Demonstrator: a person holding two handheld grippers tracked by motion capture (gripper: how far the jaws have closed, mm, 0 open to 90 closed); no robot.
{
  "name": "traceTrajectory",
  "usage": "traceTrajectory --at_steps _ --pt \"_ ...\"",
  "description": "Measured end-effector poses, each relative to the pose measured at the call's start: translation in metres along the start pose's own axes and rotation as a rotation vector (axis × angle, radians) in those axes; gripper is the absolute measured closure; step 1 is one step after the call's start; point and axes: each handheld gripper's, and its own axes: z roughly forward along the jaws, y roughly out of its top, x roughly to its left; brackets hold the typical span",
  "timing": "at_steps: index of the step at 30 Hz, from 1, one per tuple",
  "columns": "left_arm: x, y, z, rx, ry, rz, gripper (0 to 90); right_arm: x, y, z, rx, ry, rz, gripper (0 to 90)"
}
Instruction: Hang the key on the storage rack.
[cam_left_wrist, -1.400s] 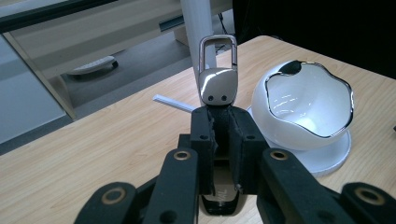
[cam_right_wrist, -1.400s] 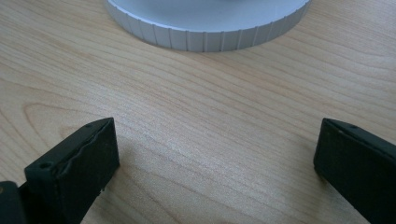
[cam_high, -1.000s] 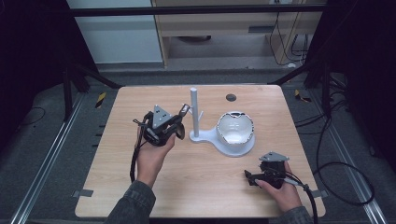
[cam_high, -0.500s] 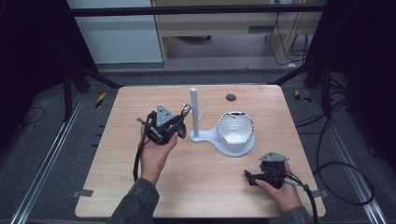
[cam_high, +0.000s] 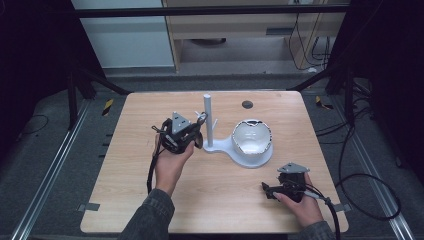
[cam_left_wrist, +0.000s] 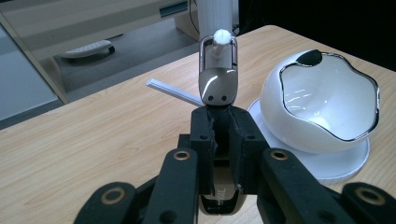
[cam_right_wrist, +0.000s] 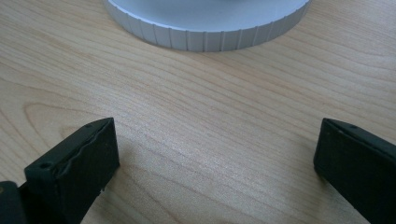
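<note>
A light wooden desk (cam_high: 125, 165) with rounded corners carried the things. A white stand (cam_high: 231, 148) sat on it a little right of centre: a flat round base with a ribbed rim, an upright white post (cam_high: 207, 117) at its left and a white apple-shaped bowl (cam_high: 252, 140) on its right. A small dark round disc (cam_high: 247, 104) lay near the far edge, well apart from the stand.
</note>
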Motion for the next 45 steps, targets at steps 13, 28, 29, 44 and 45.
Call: traceTrajectory --at_steps 13,28,29,44,45 --pt "0.000 -0.002 0.008 0.022 -0.011 -0.007 80.5 0.000 0.000 0.000 0.000 0.000 0.000 0.5" --pt "-0.001 -0.004 0.015 0.022 -0.016 -0.025 80.3 0.000 0.000 0.000 0.000 0.000 0.001 0.4" --pt "-0.001 -0.004 0.015 0.023 -0.017 -0.026 80.3 0.000 0.000 0.000 0.000 0.000 0.001 0.4" --pt "0.002 -0.003 0.015 0.008 -0.004 -0.042 72.2 0.000 0.000 0.000 0.000 0.000 0.001 0.4" --pt "0.003 -0.003 0.013 0.016 -0.005 -0.042 71.2 0.000 0.000 0.000 0.000 0.000 0.001 0.4"
